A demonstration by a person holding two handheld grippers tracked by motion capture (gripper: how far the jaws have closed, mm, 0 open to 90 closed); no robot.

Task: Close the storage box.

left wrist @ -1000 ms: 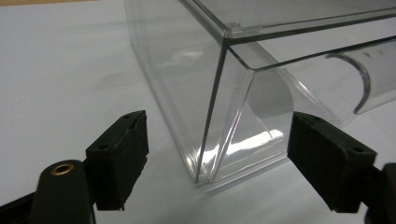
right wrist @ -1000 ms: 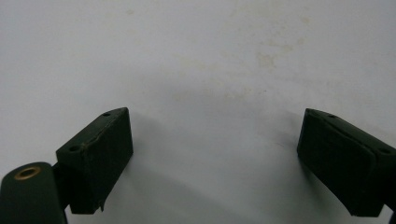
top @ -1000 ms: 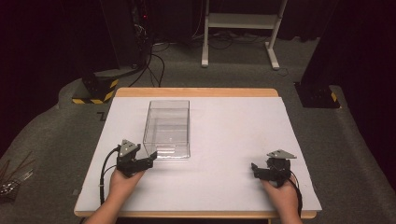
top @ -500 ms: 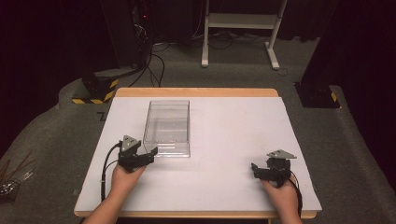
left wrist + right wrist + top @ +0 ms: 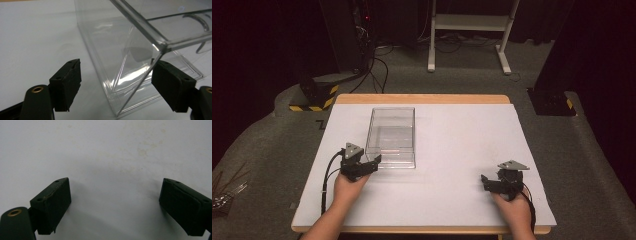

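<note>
Worktop [image 5: 452, 165] covered by a white sheet, wooden edge showing at the far side; grey carpet around it. At the left, the left tool [image 5: 371, 164] sits low over the sheet in the person's left hand [image 5: 348, 186], a black cable trailing back from it and a grey three-cornered plate on top; its tips lie at the near left corner of the clear plastic box [image 5: 391, 136]. In the left gripper view the jaws straddle that corner of the clear plastic box [image 5: 130, 65]: one pad stands apart on the outer side, clear of the wall, the other on the far side of the corner edge, close to the near wall, contact not discernible; jaws have just been closing, with the box corner between them, not yet pinching it. The box stands upright and open-topped, left of the worktop's centre, long side running away from the person. Bare sheet across the middle. At the right, well apart from the box, the right tool [image 5: 485, 182] rests near the front edge in the right hand [image 5: 512, 207]; right gripper view shows the right tool [image 5: 115, 205] spread wide over the sheet with nothing between the jaws.
</note>
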